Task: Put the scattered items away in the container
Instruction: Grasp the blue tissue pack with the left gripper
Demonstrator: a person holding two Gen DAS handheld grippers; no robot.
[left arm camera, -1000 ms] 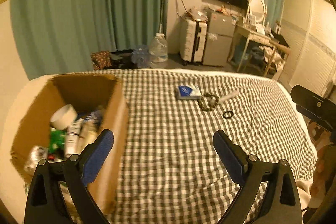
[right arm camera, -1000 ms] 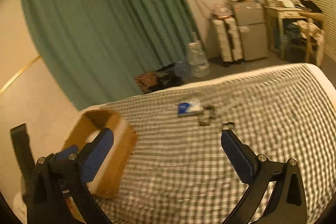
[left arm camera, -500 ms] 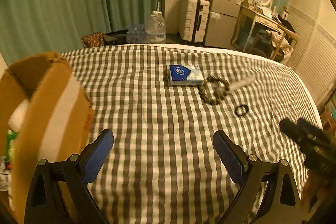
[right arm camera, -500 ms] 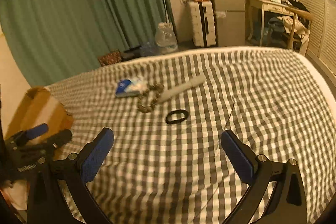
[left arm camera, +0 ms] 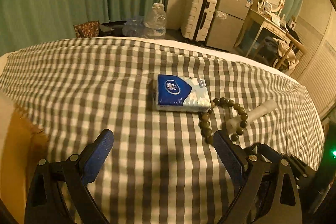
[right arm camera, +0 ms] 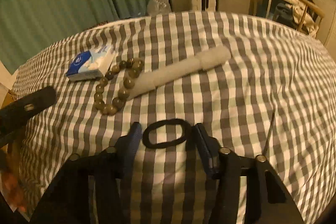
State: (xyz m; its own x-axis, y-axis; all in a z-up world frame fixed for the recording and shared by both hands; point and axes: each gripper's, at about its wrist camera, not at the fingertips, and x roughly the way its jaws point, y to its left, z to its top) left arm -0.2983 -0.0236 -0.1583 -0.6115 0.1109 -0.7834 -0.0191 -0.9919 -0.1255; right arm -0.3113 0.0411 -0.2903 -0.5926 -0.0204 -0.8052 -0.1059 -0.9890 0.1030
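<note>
A blue and white tissue pack (left arm camera: 182, 93) lies on the checked bed, with a bead bracelet (left arm camera: 222, 117) and a pale tube (left arm camera: 254, 113) just right of it. My left gripper (left arm camera: 162, 150) is open and empty, short of the pack. In the right wrist view the tissue pack (right arm camera: 91, 63), bead bracelet (right arm camera: 117, 87) and tube (right arm camera: 180, 69) lie ahead. My right gripper (right arm camera: 166, 133) has its jaws partly closed around a black hair tie (right arm camera: 164, 133) lying on the bed. The fingers (right arm camera: 134, 140) stand beside the tie, not clamped.
A cardboard box edge (left arm camera: 19, 140) shows at the left of the left wrist view. Beyond the bed stand a water jug (left arm camera: 155, 22), a suitcase (left arm camera: 197, 14), a small fridge (left arm camera: 229, 18) and a desk (left arm camera: 273, 30). The left gripper's body (right arm camera: 23, 106) shows at the right wrist view's left.
Both grippers moved forward away from the box toward the items. The right gripper dropped to the bed and narrowed its jaws around the hair tie. The left stayed open.
</note>
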